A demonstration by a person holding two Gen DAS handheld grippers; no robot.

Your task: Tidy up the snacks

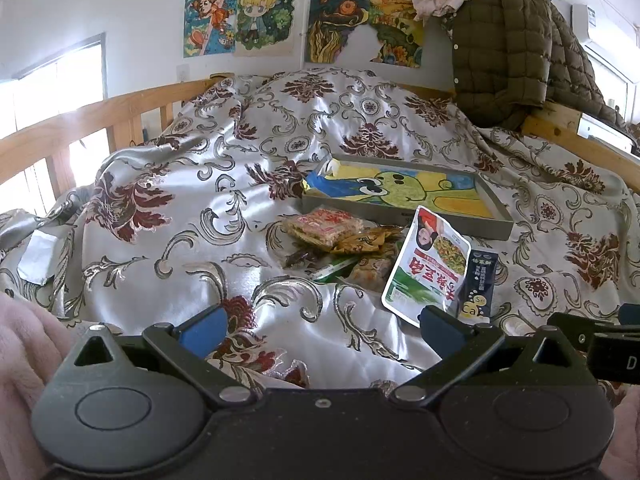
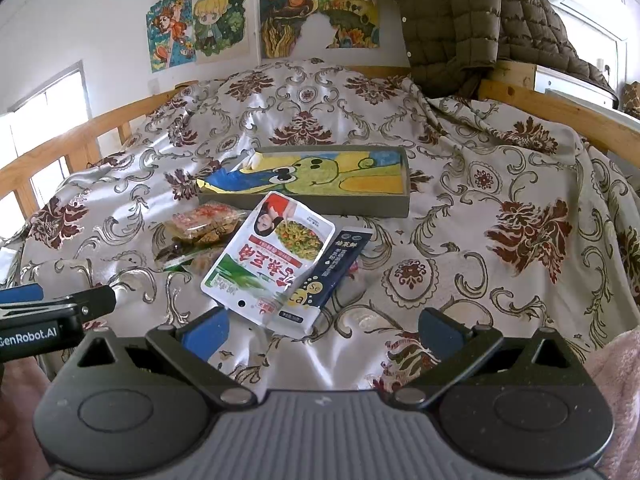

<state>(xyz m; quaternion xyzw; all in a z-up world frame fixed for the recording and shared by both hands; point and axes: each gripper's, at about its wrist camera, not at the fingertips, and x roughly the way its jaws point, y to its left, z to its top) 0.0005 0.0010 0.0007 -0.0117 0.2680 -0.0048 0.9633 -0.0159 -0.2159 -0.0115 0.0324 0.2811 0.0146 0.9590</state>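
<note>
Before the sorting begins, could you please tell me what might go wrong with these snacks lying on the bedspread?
1. The white pouch overlaps the dark blue sachet, so pinching one could drag the other along.
2. The satin bedspread is wrinkled and glossy; flat packets may slide, or the fingers may catch cloth.
3. The small packets lie heaped against the tray, so one may be hard to single out.

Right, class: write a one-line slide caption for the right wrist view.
Open right gripper hovers before a white snack pouch and dark sachet, with the empty tray beyond.
</note>
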